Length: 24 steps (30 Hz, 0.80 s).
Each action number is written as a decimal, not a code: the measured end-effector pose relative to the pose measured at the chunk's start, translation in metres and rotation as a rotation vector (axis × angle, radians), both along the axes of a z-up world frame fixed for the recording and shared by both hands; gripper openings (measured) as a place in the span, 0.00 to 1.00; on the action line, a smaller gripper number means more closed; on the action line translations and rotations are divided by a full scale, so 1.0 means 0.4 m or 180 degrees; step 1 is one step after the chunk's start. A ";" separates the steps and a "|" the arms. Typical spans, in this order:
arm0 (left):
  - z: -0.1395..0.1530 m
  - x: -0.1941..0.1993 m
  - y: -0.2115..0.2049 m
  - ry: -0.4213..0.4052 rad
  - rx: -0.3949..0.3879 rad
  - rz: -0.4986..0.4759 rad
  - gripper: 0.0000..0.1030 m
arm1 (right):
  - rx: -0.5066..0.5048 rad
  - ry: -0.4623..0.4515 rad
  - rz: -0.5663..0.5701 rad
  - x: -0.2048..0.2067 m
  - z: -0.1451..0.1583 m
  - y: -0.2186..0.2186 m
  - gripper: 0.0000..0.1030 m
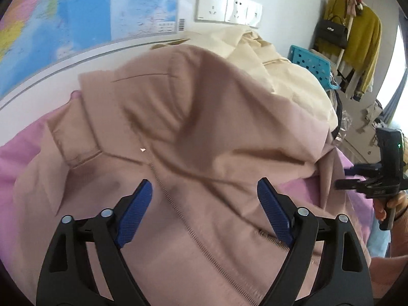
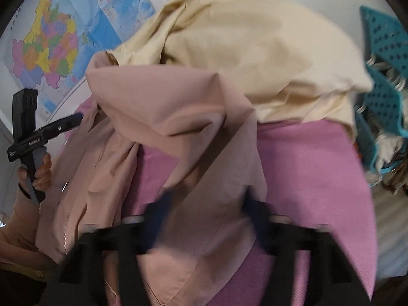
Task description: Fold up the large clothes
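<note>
- The left gripper is seen spread wide above the pink zip jacket, nothing pinched between its blue pads.
- The right gripper is blurred over the jacket's flap; its state cannot be told.
- The jacket is laid on a purple sheet, with a cream garment just behind the jacket.

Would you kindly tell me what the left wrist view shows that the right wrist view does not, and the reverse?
Only the left wrist view: the pink jacket's zipper, the yellow sweaters and black handbag hanging at the right, and the left tongs standing open over the jacket.

Only the right wrist view: the right tongs, blurred, with a jacket flap between them.

Both: the pink jacket, the cream garment, the purple cover, the wall map, the sockets, the teal basket.
</note>
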<state>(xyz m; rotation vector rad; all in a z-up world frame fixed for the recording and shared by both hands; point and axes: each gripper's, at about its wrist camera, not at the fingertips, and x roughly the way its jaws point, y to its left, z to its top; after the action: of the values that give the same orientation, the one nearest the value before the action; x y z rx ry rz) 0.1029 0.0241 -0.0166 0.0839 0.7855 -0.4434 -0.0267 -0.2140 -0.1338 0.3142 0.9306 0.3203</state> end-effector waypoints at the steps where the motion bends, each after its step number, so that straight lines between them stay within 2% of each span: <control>1: -0.001 0.009 -0.012 0.0011 -0.0011 0.0005 0.68 | 0.0005 -0.0013 0.0074 0.002 0.009 0.002 0.09; 3: 0.001 0.032 -0.025 0.0151 -0.0176 -0.0092 0.57 | 0.0030 -0.0146 0.0181 -0.018 0.045 -0.008 0.07; 4: -0.005 0.048 -0.031 0.0210 -0.0245 -0.0115 0.45 | 0.0083 -0.0239 0.0249 -0.035 0.077 -0.011 0.06; 5: -0.008 0.063 -0.042 0.0250 -0.0285 -0.0128 0.40 | 0.0135 -0.0317 0.0300 -0.048 0.102 -0.013 0.05; 7: -0.007 0.087 -0.061 0.0270 -0.0305 -0.0184 0.25 | 0.0237 -0.0553 0.0404 -0.081 0.190 -0.012 0.04; 9: 0.006 0.118 -0.075 0.0306 -0.0426 -0.0251 0.22 | 0.0338 -0.0815 0.0560 -0.131 0.286 -0.002 0.04; 11: 0.025 0.150 -0.089 0.0298 -0.0510 -0.0261 0.14 | 0.0390 -0.1031 0.0725 -0.166 0.353 0.012 0.04; 12: 0.037 0.165 -0.095 0.0284 -0.0559 -0.0275 0.13 | 0.0462 -0.1156 0.0877 -0.187 0.396 0.029 0.04; 14: 0.061 0.196 -0.106 0.0291 -0.0676 -0.0319 0.13 | 0.0610 -0.1316 0.1187 -0.207 0.457 0.085 0.04; 17: 0.077 0.220 -0.125 0.0283 -0.0724 -0.0408 0.18 | 0.0717 -0.1347 0.1609 -0.202 0.479 0.183 0.04; 19: 0.075 0.222 -0.126 0.0327 -0.0680 -0.0447 0.35 | 0.0885 -0.1189 0.1915 -0.159 0.460 0.275 0.04; 21: 0.082 0.213 -0.100 0.0290 -0.0687 -0.0461 0.45 | 0.0951 -0.1014 0.2100 -0.120 0.424 0.354 0.04; 22: 0.088 0.205 -0.079 0.0258 -0.0719 -0.0458 0.54 | 0.0991 -0.0894 0.2180 -0.094 0.396 0.394 0.04; 24: 0.107 0.181 -0.001 0.0130 -0.0731 -0.0324 0.65 | 0.0957 -0.0737 0.2247 -0.038 0.342 0.475 0.04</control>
<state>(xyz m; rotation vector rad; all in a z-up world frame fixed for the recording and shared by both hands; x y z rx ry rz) 0.1752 0.0236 0.0262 -0.0998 0.7678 -0.6307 -0.0420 -0.0240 0.0032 0.2066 0.7377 1.1291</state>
